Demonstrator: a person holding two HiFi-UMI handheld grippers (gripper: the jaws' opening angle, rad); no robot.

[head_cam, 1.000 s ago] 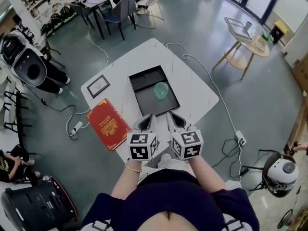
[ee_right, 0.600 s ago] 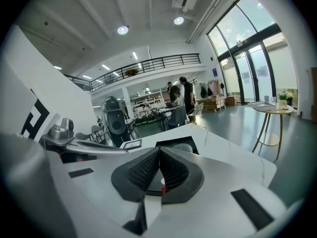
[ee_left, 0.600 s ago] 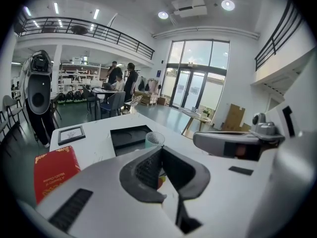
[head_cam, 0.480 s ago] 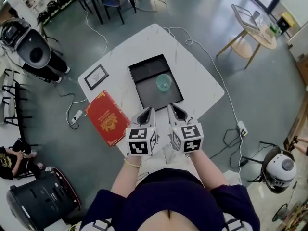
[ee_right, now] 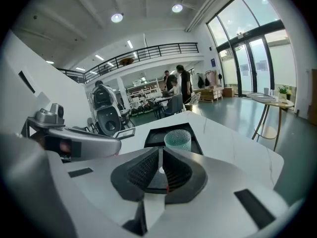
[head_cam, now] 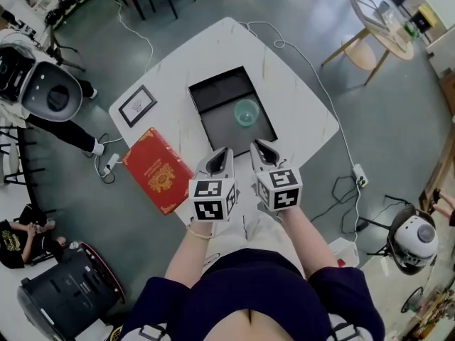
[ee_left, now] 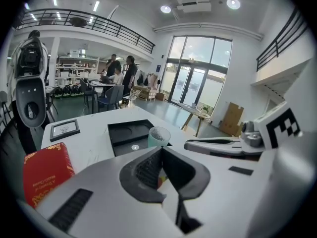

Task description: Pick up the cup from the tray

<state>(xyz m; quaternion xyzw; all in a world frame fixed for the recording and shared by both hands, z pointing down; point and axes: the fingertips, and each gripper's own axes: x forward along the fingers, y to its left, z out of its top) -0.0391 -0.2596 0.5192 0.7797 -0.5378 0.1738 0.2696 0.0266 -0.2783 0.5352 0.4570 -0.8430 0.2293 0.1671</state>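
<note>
A pale green ribbed cup (head_cam: 247, 111) stands upright in the near right part of a black tray (head_cam: 217, 91) on a white table (head_cam: 298, 98). My left gripper (head_cam: 222, 152) and right gripper (head_cam: 257, 145) sit side by side just short of the tray's near edge, both shut and empty. In the left gripper view the cup (ee_left: 158, 135) stands in the tray (ee_left: 124, 130) just beyond the shut left gripper (ee_left: 159, 150). In the right gripper view the cup (ee_right: 177, 139) and tray (ee_right: 156, 135) lie straight ahead of the shut right gripper (ee_right: 161, 149).
A red book (head_cam: 155, 170) overhangs the table's left edge. Beyond it lies a small framed picture (head_cam: 137, 106). Cables trail across the floor to the table. A round wooden side table (head_cam: 377, 27) stands far right, and white robot heads (head_cam: 53, 94) stand at the left.
Both grippers have come forward to the tray's near edge and stay shut. The head camera has shifted, so the table sits a little higher and nearer in view.
</note>
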